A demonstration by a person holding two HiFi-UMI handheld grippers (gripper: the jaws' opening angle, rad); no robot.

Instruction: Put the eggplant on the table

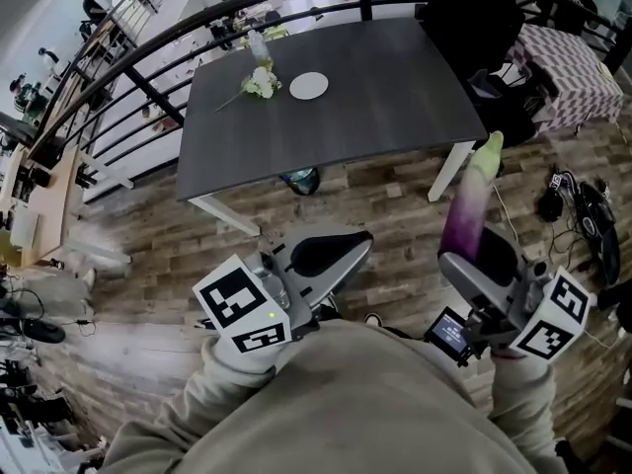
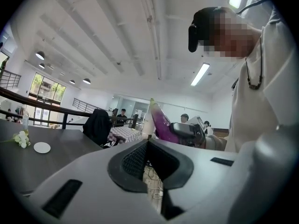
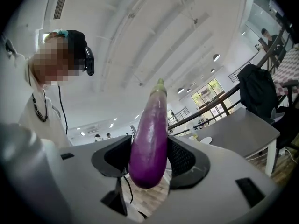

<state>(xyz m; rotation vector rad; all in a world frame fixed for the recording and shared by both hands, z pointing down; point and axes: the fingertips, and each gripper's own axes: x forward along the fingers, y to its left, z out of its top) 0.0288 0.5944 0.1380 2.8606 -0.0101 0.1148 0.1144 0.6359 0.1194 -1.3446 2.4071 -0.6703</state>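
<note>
Short of table, right claw clamps eggplant upright; left claw closed, empty.

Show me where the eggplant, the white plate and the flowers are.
eggplant point(image 3: 149, 139), right gripper view, purple body between the jaws.
white plate point(image 1: 309, 86), head view, its centre.
flowers point(image 1: 260, 83), head view, the white blossoms.

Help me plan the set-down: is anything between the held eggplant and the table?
Nothing visible. The eggplant stands upright in the right gripper jaws, over the floor and short of the table. The table's near part is bare; the white plate and flowers lie toward its far left.
</note>
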